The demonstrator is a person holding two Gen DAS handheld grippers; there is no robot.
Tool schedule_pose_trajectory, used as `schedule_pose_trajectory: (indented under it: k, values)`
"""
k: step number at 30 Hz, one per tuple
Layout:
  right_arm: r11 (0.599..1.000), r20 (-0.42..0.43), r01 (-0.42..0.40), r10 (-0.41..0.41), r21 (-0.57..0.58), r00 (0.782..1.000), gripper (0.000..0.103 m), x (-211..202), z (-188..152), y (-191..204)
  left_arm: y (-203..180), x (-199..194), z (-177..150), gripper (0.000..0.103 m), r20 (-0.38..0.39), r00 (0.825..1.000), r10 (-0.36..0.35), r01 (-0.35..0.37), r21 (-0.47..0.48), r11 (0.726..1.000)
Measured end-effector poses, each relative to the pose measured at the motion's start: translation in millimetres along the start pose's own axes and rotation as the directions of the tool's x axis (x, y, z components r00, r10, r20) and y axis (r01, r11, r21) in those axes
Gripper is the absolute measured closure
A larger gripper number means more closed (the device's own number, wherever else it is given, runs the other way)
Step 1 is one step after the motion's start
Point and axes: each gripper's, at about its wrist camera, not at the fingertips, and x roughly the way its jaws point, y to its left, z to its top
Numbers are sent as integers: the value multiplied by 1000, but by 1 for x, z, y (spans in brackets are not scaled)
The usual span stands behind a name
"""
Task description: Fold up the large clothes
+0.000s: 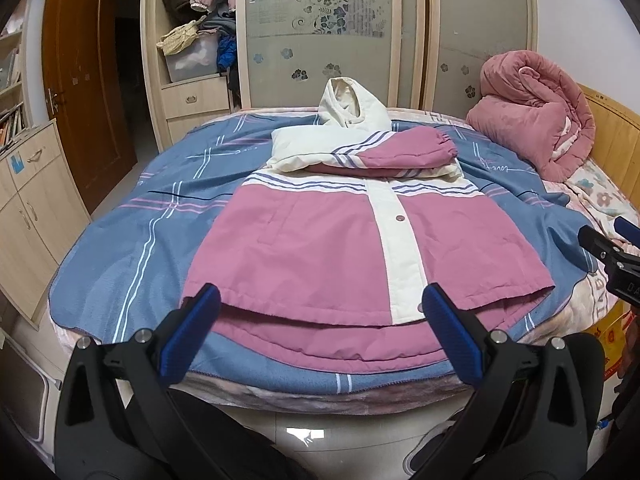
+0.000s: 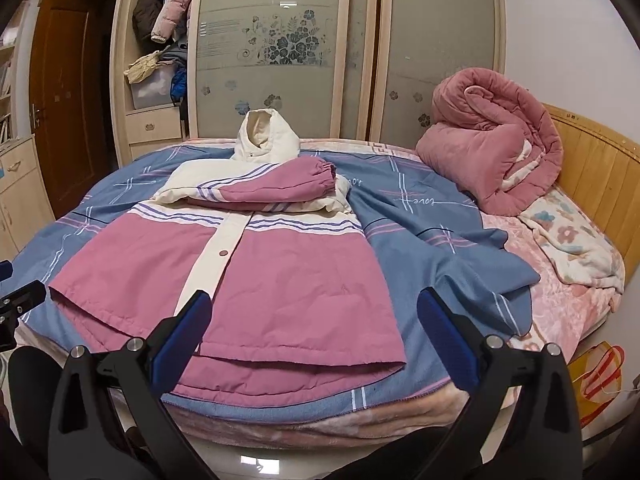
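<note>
A pink and cream hooded jacket (image 1: 320,240) lies front up on the blue checked sheet (image 1: 132,232) of the bed, hood (image 1: 352,104) at the far side, both sleeves folded across the chest (image 1: 400,152). It also shows in the right wrist view (image 2: 260,280). My left gripper (image 1: 320,308) is open and empty, just above the near hem at the bed's front edge. My right gripper (image 2: 312,316) is open and empty, over the hem's right part; it also shows at the right edge of the left wrist view (image 1: 604,248).
A rolled pink quilt (image 2: 492,152) sits at the bed's far right by the wooden headboard (image 2: 600,168). A wardrobe with sliding glass doors (image 2: 280,48) stands behind the bed. A brown door (image 1: 80,80) and cabinets (image 1: 28,208) stand left. A yellow bag (image 2: 600,380) lies by the bed's right corner.
</note>
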Motion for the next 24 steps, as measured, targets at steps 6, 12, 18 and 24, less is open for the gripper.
schedule_pose_trajectory:
  k: [6,12,18,24]
  values:
    - [1000,1,-5,5,2,1000,1,-1,0,0,-1,-5,0,2,5,1000,6,-6,8,1000]
    - [1000,-3,-9,9,-5,1000,1,-2,0,3,1,-8,0,2,9,1000,9,-9,7,1000]
    - [1000,-4,-13,13,-6,1000,1,-2,0,5,2,-9,0,2,4,1000,6,-7,6,1000]
    - [1000,-11,-11,11,-6,1000,1,-1,0,7,4,-9,-3,2,-1,1000,5,-5,3,1000]
